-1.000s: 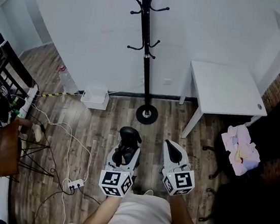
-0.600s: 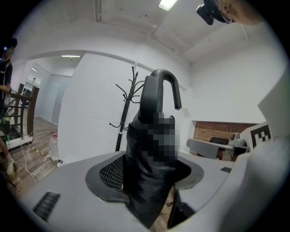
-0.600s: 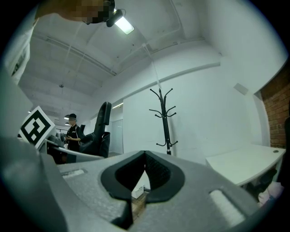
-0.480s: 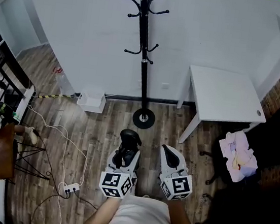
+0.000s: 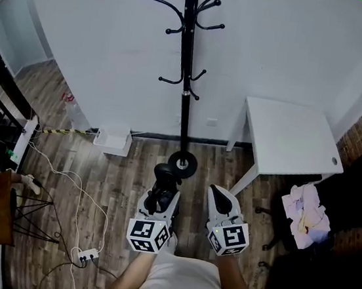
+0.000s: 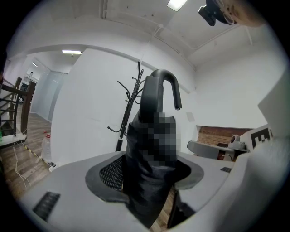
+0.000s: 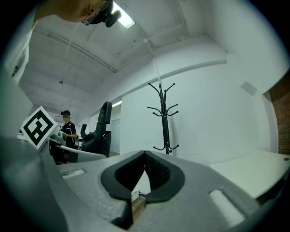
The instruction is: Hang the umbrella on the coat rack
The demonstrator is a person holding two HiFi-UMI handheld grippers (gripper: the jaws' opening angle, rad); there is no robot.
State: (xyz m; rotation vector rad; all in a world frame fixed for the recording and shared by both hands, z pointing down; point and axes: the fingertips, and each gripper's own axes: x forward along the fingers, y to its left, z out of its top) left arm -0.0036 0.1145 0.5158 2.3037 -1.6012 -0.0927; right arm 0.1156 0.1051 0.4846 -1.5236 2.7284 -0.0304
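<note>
Coat rack (image 5: 189, 75) sits nearer in the head view than a second ago. Both claws have been carried toward it, so the approach is under way and the hanging is not yet begun. Left claw (image 5: 162, 196) is held roughly level, pinching the folded umbrella (image 6: 144, 172) upright with its hook handle on top, well short of the rack's hooks. Right claw (image 5: 218, 193) rides alongside, level, jaws pressed together on nothing.

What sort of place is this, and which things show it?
Probably an office or workroom: a coat rack, a white table, and a power strip on the floor.
</note>
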